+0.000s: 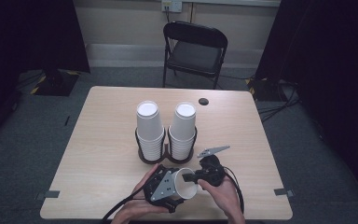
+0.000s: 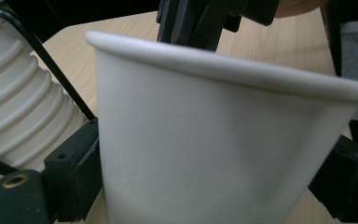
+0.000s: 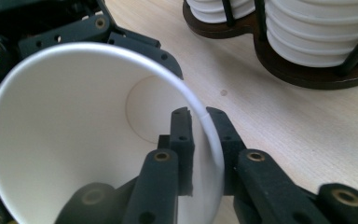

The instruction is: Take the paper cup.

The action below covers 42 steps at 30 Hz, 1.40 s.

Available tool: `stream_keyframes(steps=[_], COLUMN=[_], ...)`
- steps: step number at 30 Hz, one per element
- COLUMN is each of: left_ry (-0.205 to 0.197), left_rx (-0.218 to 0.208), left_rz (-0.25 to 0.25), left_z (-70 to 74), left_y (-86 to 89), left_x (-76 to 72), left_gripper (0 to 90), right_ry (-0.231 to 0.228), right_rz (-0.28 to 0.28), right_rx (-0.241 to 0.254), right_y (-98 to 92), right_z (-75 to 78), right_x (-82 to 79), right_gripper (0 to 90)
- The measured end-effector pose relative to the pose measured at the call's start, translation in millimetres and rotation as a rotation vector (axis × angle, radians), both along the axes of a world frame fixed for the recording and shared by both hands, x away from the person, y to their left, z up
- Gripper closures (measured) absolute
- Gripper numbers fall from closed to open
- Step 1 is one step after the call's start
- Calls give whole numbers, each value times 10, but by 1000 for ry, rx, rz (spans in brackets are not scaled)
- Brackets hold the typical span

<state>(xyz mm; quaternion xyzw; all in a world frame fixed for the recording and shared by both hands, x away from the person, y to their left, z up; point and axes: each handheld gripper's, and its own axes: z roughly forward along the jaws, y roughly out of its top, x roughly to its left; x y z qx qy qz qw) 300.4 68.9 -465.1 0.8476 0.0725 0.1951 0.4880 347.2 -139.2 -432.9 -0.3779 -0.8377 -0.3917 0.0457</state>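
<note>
a single white paper cup (image 1: 185,183) is being held near the front edge of the tabletop (image 1: 98,154), between the two tools and just in front of the cup holder (image 1: 165,156). it is lying tipped over, its long axis running roughly level, with the open mouth facing the right tool (image 1: 192,177) and the closed base turned toward the left tool (image 1: 175,189).

the cup is smooth, matte paper, tapered, with a rolled rim; its round flat bottom is being seen down the inside in the right gripper view. the cup wall at the rim (image 3: 204,122) is being pinched by the right tool, one jaw inside and one outside, nearly closed. the left tool's black jaws are being seen at either side of the cup body (image 2: 205,154), up against its wall.

two ribbed stacks of cups (image 1: 148,128) are being carried upright in the dark wire holder. the cup's base is cut off in the left gripper view, and the left tool's pads are being hidden in the high view.
</note>
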Motion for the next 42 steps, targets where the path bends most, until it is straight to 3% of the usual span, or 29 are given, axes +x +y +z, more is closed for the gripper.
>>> stream_keyframes(steps=[2, 4, 7, 9, 12, 15, 18, 25, 42], left_ry=[0, 31, 49, 51, 69, 99, 106, 119, 159], left_rx=[-12, -61, -81, -66, -84, -115, -129, -172, -236], left_rz=[20, 26, 43, 48, 62, 72, 83, 112, 185], left_z=[7, 19, 28, 30, 30, 31, 25, 35, 38], left_y=[22, 62, 99, 123, 149, 173, 177, 215, 345], left_x=[12, 34, 51, 64, 70, 83, 85, 81, 98], left_gripper=[110, 111, 111, 111, 111, 114, 114, 113, 115], right_ry=[-5, -24, -55, -70, -80, -125, -152, -207, -271], right_rz=[-8, -7, -18, -25, -35, -42, -40, -61, -130], right_rx=[22, 41, 66, 80, 98, 131, 120, 160, 237], right_y=[-3, -9, -12, -20, -28, -42, -32, -60, -142], right_z=[7, 23, 48, 56, 62, 71, 75, 73, 61], right_x=[-4, -16, -30, -33, -38, -55, -76, -114, -147], right_gripper=[774, 772, 760, 765, 758, 721, 703, 674, 556])
